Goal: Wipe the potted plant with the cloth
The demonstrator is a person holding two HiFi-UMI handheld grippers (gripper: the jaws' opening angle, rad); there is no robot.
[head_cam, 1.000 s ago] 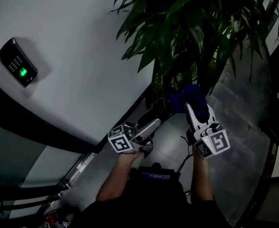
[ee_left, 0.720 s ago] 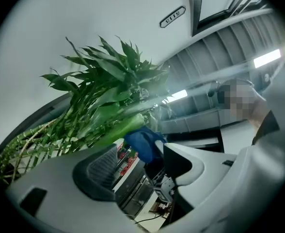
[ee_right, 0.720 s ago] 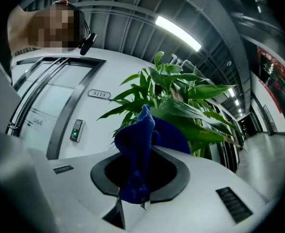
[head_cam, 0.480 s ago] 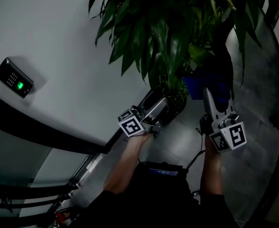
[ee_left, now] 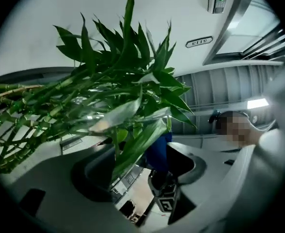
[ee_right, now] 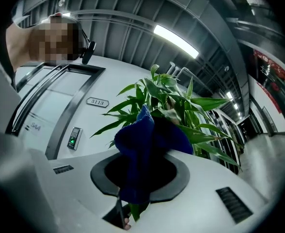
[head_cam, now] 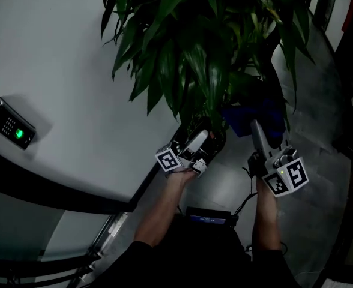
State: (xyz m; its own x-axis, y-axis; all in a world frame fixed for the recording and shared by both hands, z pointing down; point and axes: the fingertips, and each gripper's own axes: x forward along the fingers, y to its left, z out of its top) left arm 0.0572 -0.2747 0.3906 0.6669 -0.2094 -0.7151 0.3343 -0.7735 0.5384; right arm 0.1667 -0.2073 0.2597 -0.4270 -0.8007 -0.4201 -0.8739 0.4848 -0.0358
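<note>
Potted plant [head_cam: 206,53]: a tall, cane-stemmed foliage plant with long glossy leaves. It stands on the grey tiled floor [head_cam: 320,179], close against the foot of the white wall [head_cam: 62,53].
Pot [head_cam: 218,141]: dark and low in the head view, largely screened by the leaves and the left gripper.
Blue cloth [head_cam: 254,116]: bunched at the lower right of the foliage and touching the leaves. The right gripper view shows it wadded between the jaws [ee_right: 142,149], with a green leaf tip [ee_right: 133,210] poking out beneath it. The cloth appears to be wrapped round that leaf.
Right gripper [head_cam: 256,126]: jaws pinched on the blue cloth and angled up into the foliage. Judgement: this is the wiping hand, gripping so the cloth can be drawn along the leaf.
Left gripper [head_cam: 202,138]: jaws spread wide, and they have just been opening. One long leaf [ee_left: 142,140] lies between them with no pad pressing on it. Judgement: it is positioned to steady a leaf for the cloth, with nothing gripped yet.
Task status: judged to be under way, with most of the foliage yet to be covered.
Risk: a hard pull could crease or tear a leaf, or tip the pot.
Surroundings: a keypad reader [head_cam: 11,125] with a green light is mounted on the wall, well apart from the plant.
</note>
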